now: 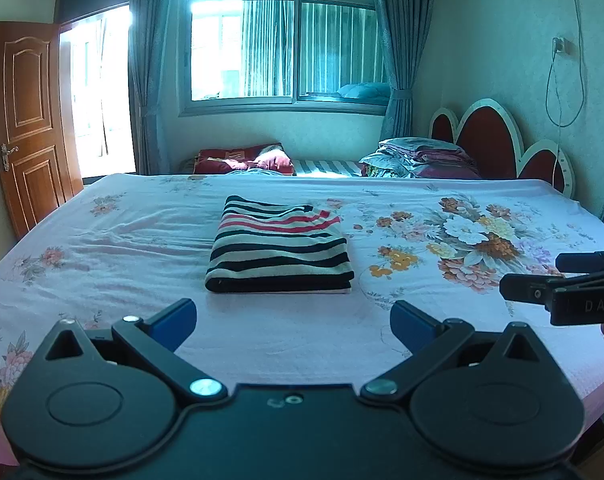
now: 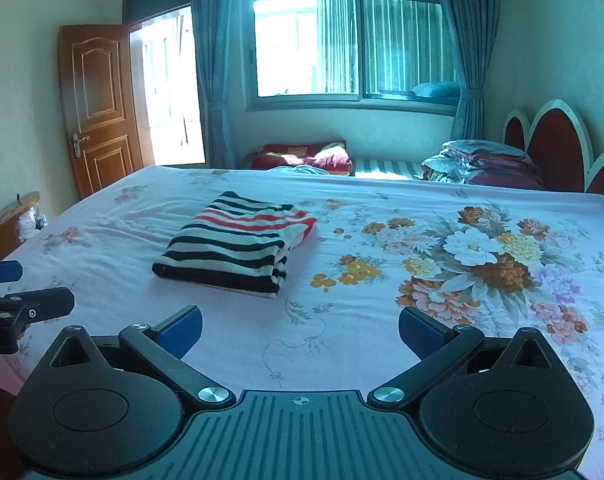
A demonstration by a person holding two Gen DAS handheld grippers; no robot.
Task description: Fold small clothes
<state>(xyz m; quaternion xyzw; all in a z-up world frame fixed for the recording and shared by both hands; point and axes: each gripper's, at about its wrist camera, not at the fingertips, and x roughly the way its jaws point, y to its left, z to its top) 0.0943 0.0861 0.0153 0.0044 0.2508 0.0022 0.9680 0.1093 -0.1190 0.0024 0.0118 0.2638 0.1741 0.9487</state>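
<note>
A striped garment (image 1: 279,250), black, white and red, lies folded into a compact rectangle on the floral bed sheet (image 1: 141,248). It also shows in the right wrist view (image 2: 231,244), left of centre. My left gripper (image 1: 293,320) is open and empty, hovering above the sheet just short of the garment's near edge. My right gripper (image 2: 299,330) is open and empty, to the right of the garment and nearer than it. Each gripper shows at the edge of the other's view: the right one (image 1: 542,284), the left one (image 2: 33,292).
Stacked folded bedding (image 1: 418,158) lies by the red headboard (image 1: 486,144) at the far right. A red pillow (image 1: 243,160) lies beyond the bed under the window. A wooden door (image 1: 25,120) stands open at left. A wooden side table (image 2: 5,220) sits left of the bed.
</note>
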